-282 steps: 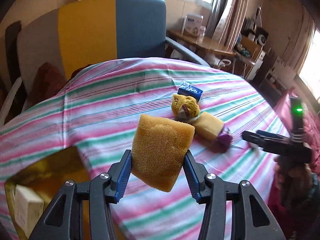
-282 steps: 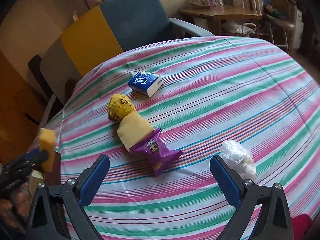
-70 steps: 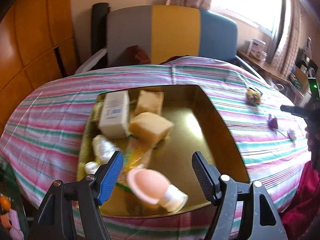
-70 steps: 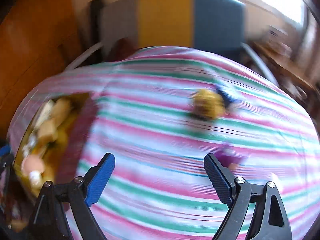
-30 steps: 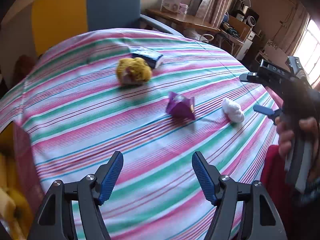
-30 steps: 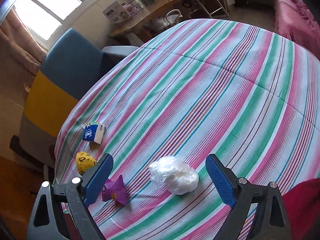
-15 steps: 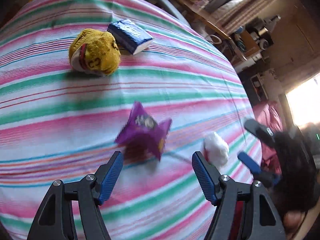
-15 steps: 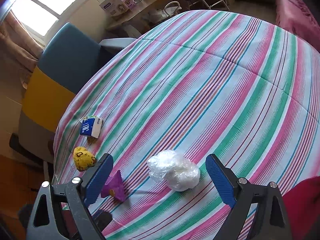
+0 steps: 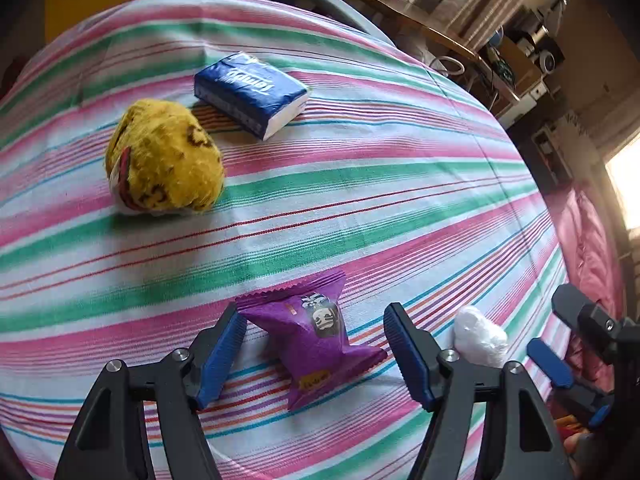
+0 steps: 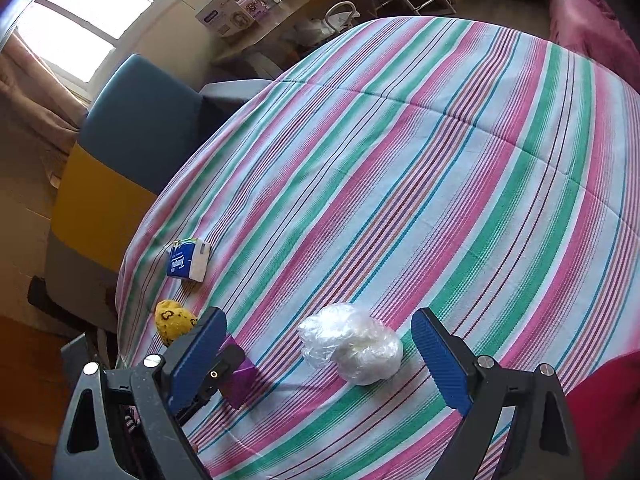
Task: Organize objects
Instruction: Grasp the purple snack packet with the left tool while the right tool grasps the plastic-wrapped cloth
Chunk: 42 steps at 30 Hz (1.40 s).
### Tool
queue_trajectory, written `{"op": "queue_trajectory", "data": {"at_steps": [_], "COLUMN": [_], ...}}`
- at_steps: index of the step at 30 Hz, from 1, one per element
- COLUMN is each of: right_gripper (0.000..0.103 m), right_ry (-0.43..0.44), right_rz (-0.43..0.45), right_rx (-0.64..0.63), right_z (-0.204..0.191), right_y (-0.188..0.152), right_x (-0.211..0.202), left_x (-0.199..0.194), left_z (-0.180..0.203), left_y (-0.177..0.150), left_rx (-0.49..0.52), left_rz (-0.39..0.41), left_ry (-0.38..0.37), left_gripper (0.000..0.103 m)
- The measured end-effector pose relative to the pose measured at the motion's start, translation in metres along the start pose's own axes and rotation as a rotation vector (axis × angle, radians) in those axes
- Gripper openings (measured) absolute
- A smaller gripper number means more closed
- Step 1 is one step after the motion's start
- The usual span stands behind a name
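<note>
My left gripper (image 9: 316,344) is open, its blue pads on either side of a purple snack packet (image 9: 314,336) lying on the striped tablecloth (image 9: 360,184). My right gripper (image 10: 318,360) is open around a white crumpled plastic-wrapped ball (image 10: 354,348), which also shows in the left wrist view (image 9: 480,336). A yellow plush toy (image 9: 164,158) and a blue tissue pack (image 9: 252,92) lie farther back. In the right wrist view the plush toy (image 10: 174,320), the tissue pack (image 10: 188,260) and part of the purple packet (image 10: 238,380) sit to the left.
A blue and yellow chair (image 10: 132,148) stands behind the table. A wooden side table with boxes (image 10: 248,16) stands by the window. The table edge drops off at the lower right, beside red fabric (image 10: 600,400).
My left gripper has moved down and closer, so the purple packet now sits between its pads. My right gripper has closed in on the white ball.
</note>
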State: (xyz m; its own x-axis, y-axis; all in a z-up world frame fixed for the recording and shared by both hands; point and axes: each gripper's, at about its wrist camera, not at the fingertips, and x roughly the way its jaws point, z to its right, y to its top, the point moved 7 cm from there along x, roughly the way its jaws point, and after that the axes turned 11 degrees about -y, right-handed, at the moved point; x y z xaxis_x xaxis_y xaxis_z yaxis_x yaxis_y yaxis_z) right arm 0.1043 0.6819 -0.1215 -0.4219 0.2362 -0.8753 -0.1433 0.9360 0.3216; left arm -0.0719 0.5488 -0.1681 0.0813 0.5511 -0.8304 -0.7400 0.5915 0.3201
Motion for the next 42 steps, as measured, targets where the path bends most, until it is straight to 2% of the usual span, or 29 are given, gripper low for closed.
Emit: {"op": "queue_trajectory", "data": {"at_steps": [1,2,3,4,10,20,30,31,32,33,34,38,42], "right_gripper": [0.094,0.094,0.094,0.094,0.094,0.094,0.093,0.085,0.062,0.050,0.036,0.035,0.036], "right_ry": [-0.006,-0.014,-0.024,-0.037,-0.114,-0.198,-0.303,-0.334,-0.399,-0.428,-0.418,-0.439,-0.409], "right_rz": [0.002,0.004,0.006,0.007,-0.036,-0.055,-0.055,-0.041,-0.007,0.018,0.027,0.045,0.029], "right_rx": [-0.001,-0.001,-0.002,-0.005,-0.037,-0.226,-0.331,-0.362,-0.424,-0.462,-0.484,-0.535,-0.504], "right_z": [0.000,0.001,0.002,0.004,0.011,-0.006,-0.005,-0.006,-0.007,-0.009,-0.013,-0.014,-0.011], "right_y": [0.000,0.001,0.001,0.002,-0.001,-0.012,-0.017,-0.017,-0.017,-0.018,-0.019,-0.021,-0.018], "right_x": [0.000,0.001,0.002,0.003,0.020,0.036,0.053,0.054,0.054,0.053,0.053,0.052,0.056], "left_x": [0.000,0.000,-0.001,-0.002,-0.021,-0.062,-0.114,-0.119,-0.126,-0.135,-0.150,-0.197,-0.237], "left_z": [0.000,-0.001,-0.001,-0.002,-0.018,-0.035,-0.029,-0.030,-0.030,-0.031,-0.034,-0.054,-0.076], "left_y": [-0.001,-0.002,-0.003,-0.006,-0.029,-0.085,-0.114,-0.116,-0.118,-0.120,-0.124,-0.133,-0.144], "left_rx": [0.021,0.042,0.087,0.111,0.151,0.138,0.159,0.160,0.161,0.162,0.165,0.142,0.120], "left_rz": [0.000,-0.001,0.000,0.001,0.016,0.054,0.157,0.171,0.187,0.205,0.236,0.325,0.395], "left_ry": [0.026,0.058,0.109,0.119,0.109,0.110,0.093,0.096,0.099,0.102,0.114,0.169,0.225], "left_gripper": [0.064,0.049,0.043,0.035,0.034,0.034,0.034,0.034,0.034,0.034,0.034,0.034,0.034]}}
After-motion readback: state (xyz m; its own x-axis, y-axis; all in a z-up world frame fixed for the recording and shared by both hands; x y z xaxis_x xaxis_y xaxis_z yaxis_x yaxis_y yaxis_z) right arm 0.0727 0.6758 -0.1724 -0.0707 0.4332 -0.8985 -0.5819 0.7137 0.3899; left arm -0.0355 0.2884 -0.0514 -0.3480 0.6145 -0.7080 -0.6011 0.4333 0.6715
